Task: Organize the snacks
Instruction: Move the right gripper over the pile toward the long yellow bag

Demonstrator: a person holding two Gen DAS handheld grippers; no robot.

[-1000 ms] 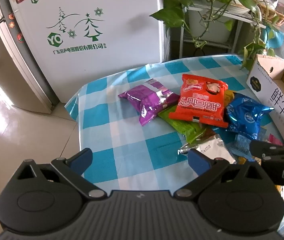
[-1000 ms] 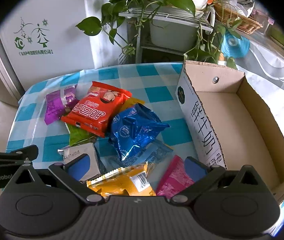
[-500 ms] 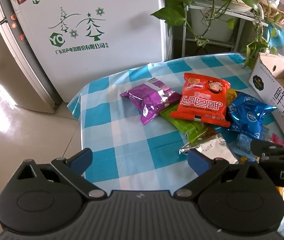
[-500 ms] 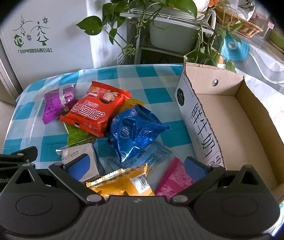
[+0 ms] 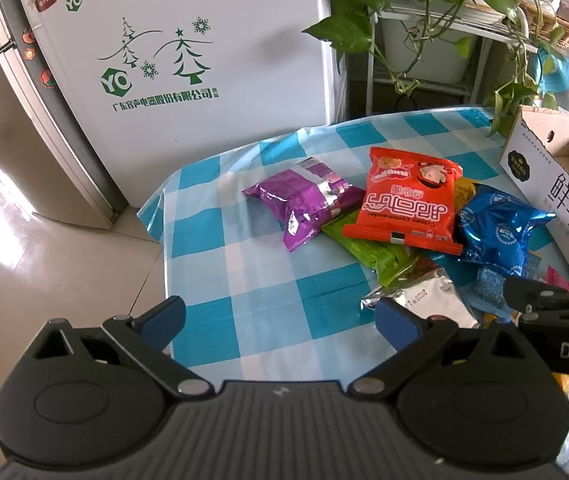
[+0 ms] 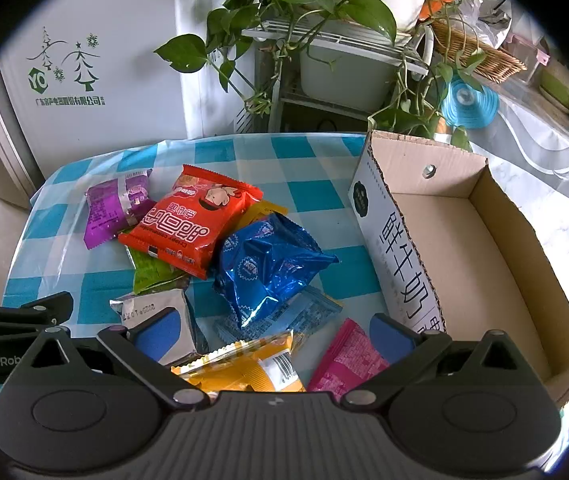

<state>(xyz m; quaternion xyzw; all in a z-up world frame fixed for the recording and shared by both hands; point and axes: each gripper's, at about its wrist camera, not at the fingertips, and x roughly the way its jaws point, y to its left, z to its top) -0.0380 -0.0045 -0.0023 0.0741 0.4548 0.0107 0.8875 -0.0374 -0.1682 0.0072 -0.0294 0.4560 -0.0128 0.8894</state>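
Your left gripper (image 5: 280, 320) stands wide open and holds nothing, low in its frame over the blue-and-white checked tablecloth (image 5: 244, 280); the crinkled silver foil packet (image 5: 424, 300) lies just by its right fingertip. Your right gripper (image 6: 274, 330) is likewise spread wide and holds nothing; the yellow snack packet (image 6: 244, 364) and pink snack packet (image 6: 348, 356) lie between its fingers. The red snack bag (image 6: 196, 220), shiny blue bag (image 6: 268, 268) and purple packet (image 6: 114, 204) are piled mid-frame. The open cardboard box (image 6: 464, 260) sits right of them.
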